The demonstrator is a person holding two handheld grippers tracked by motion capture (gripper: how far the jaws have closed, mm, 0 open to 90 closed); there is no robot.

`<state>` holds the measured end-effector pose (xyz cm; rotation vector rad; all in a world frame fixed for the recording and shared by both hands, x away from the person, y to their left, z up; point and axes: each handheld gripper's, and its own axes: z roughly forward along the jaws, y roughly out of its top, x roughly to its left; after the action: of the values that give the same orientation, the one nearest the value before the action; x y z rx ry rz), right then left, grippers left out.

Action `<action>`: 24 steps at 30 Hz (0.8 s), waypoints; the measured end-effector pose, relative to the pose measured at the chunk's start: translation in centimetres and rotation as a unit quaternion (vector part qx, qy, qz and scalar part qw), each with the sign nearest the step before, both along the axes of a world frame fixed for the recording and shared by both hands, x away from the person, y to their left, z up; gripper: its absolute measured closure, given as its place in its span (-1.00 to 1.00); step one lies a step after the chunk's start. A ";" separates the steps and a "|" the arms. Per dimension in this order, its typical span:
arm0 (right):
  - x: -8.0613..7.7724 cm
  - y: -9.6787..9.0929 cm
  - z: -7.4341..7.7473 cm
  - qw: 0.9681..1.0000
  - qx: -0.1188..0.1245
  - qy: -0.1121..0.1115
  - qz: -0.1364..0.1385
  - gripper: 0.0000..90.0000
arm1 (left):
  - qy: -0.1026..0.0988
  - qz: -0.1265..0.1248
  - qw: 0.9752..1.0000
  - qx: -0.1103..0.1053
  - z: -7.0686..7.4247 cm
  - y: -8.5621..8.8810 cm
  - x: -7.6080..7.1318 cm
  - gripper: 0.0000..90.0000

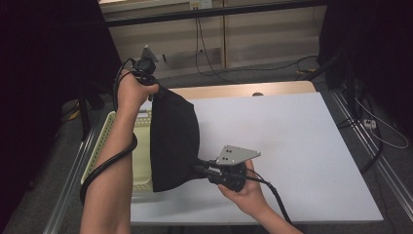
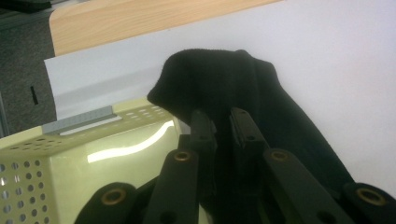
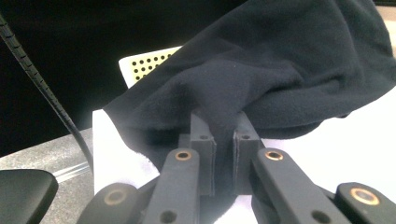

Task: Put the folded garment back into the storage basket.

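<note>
A black cloth (image 1: 173, 141) hangs stretched between my two grippers over the left edge of the white table top (image 1: 292, 146). My left gripper (image 1: 148, 83), raised at the far left, is shut on the cloth's upper corner; the left gripper view has the cloth (image 2: 233, 84) pinched between the jaws of the left gripper (image 2: 223, 122). Nearer the front, my right gripper (image 1: 200, 169) is shut on the cloth's lower corner, and in the right gripper view the fabric (image 3: 280, 70) bunches between the jaws of the right gripper (image 3: 224, 126).
A pale yellow perforated basket (image 1: 117, 141) stands off the table's left side, partly behind the cloth; its rim (image 2: 70, 135) shows below the left gripper. A wooden strip (image 1: 234, 90) runs along the table's far edge. Cables lie on the floor beyond.
</note>
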<state>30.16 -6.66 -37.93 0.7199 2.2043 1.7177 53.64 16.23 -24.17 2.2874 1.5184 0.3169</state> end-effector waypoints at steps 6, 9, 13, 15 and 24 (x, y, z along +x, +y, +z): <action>0.2 0.2 -0.1 1.000 0.005 0.004 -0.001 0.84 | -0.004 -0.002 1.000 0.002 0.2 0.2 0.0 0.82; 0.2 0.5 0.1 1.000 0.006 0.004 0.001 0.84 | -0.007 0.001 1.000 0.000 0.4 0.5 -0.1 0.82; 0.4 1.0 0.2 1.000 0.005 0.004 0.004 0.84 | -0.007 0.001 1.000 0.002 0.7 0.9 -0.1 0.82; 0.4 1.3 0.2 1.000 0.006 0.003 0.005 0.84 | -0.009 0.004 1.000 0.001 0.7 1.1 0.0 0.82; 0.4 2.3 0.7 1.000 0.006 0.000 0.011 0.84 | -0.009 0.002 1.000 0.000 0.8 1.7 0.0 0.82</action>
<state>30.60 -4.34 -37.22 0.7018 2.2123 1.7418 53.65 17.96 -23.40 2.2758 1.5148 0.3367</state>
